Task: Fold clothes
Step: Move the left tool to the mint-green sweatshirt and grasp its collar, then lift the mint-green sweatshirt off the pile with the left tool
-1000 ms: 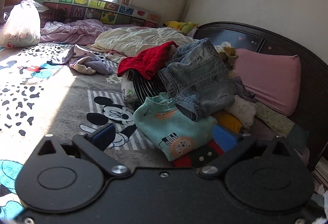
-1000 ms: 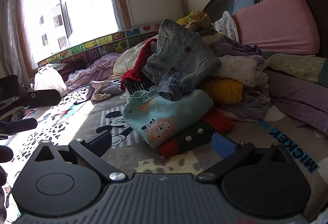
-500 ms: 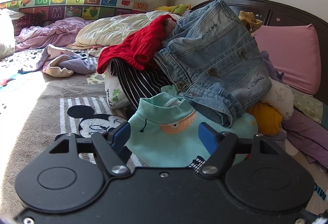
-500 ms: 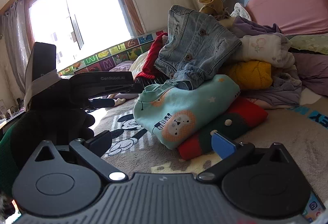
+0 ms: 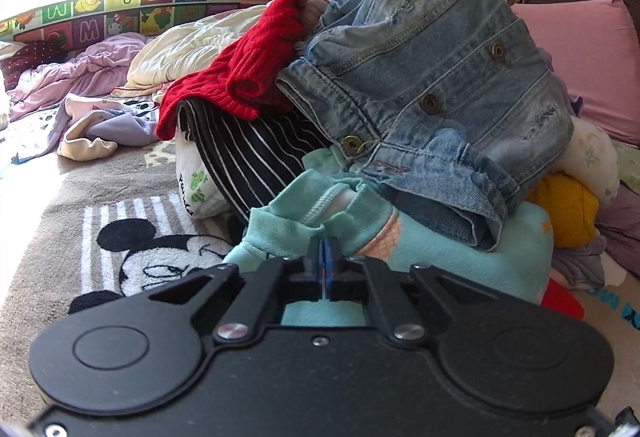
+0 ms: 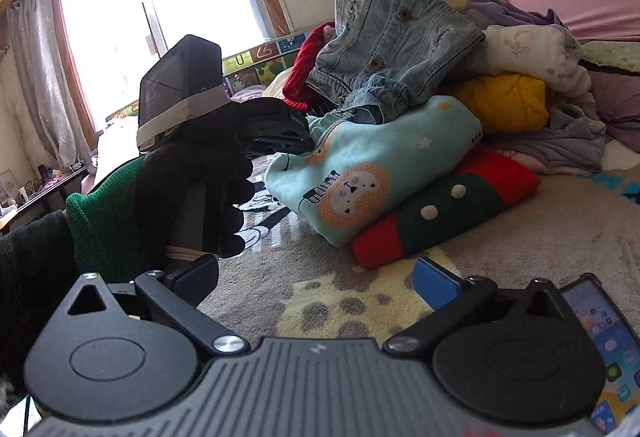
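1. Left wrist view: the left tongs (image 5: 323,257) have just been closing and are now pinching the neckline of the mint sweatshirt (image 5: 460,257), which is lying at the foot of the pile under the denim jacket (image 5: 432,85). That looks like the grip for pulling it free.
2. Right wrist view: the right tongs (image 6: 316,283) are hanging open and empty above the blanket (image 6: 540,237), near the sweatshirt.
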